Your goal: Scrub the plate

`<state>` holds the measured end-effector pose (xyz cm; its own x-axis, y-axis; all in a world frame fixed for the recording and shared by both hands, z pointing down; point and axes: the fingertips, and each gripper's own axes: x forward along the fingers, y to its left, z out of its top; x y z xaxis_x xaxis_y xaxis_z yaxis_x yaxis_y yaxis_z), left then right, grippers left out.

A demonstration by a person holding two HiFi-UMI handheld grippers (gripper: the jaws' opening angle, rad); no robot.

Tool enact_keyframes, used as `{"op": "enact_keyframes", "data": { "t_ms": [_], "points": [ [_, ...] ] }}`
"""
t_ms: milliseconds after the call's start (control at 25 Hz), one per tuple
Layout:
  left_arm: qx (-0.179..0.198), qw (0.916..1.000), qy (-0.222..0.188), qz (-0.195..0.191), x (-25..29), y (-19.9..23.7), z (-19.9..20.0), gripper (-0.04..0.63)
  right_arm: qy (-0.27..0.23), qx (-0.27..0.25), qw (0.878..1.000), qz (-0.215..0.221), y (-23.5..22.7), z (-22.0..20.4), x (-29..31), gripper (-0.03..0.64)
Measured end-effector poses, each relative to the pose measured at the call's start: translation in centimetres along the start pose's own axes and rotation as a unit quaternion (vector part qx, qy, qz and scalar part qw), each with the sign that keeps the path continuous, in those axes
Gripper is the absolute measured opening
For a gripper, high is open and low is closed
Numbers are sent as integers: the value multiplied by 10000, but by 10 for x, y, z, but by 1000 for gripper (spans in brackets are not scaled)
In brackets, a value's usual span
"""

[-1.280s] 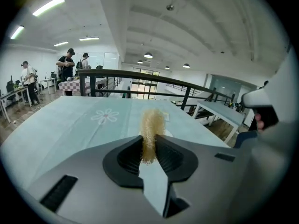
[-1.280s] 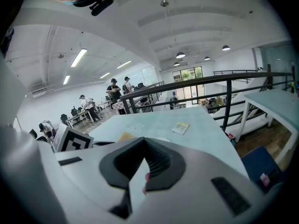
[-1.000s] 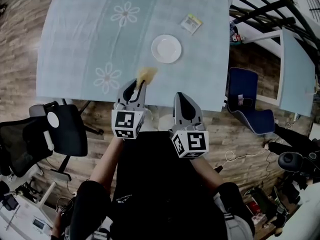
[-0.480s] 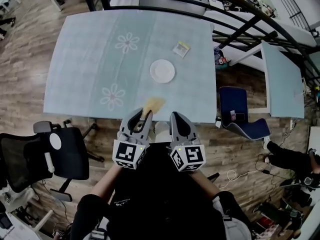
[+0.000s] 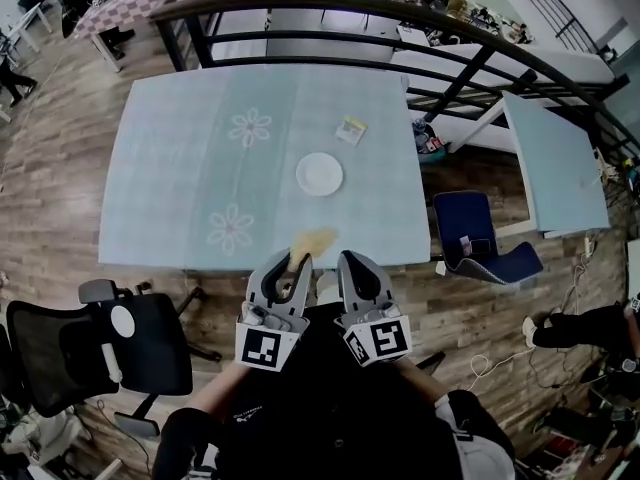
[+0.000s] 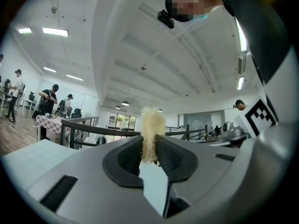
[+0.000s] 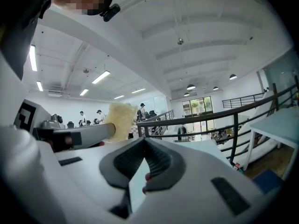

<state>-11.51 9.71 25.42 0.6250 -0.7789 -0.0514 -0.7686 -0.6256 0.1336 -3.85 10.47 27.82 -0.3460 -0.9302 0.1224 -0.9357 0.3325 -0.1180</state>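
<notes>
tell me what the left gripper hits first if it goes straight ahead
Probably the black railing beyond the table: the left gripper, shut on the scrubber, looks level, so it should pass above the plate. Depth is unclear.

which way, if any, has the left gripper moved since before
Yes. The left gripper, gripping a yellow fibrous scrubber, drew back toward the pale blue table's near edge.

place: open office loft | signs — office chair [image 5: 95, 353], railing [image 5: 330, 0], strip lights [image 6: 55, 31]
</notes>
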Motion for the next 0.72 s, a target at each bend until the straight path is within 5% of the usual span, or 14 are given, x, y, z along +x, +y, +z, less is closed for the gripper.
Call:
{"op": "enact_keyframes", "data": {
  "t_ms": [720],
  "points": [
    [-289,9989,227,278,6,16,-18,80,-132,-63,9999,6,-6,2,10,8]
  ]
}}
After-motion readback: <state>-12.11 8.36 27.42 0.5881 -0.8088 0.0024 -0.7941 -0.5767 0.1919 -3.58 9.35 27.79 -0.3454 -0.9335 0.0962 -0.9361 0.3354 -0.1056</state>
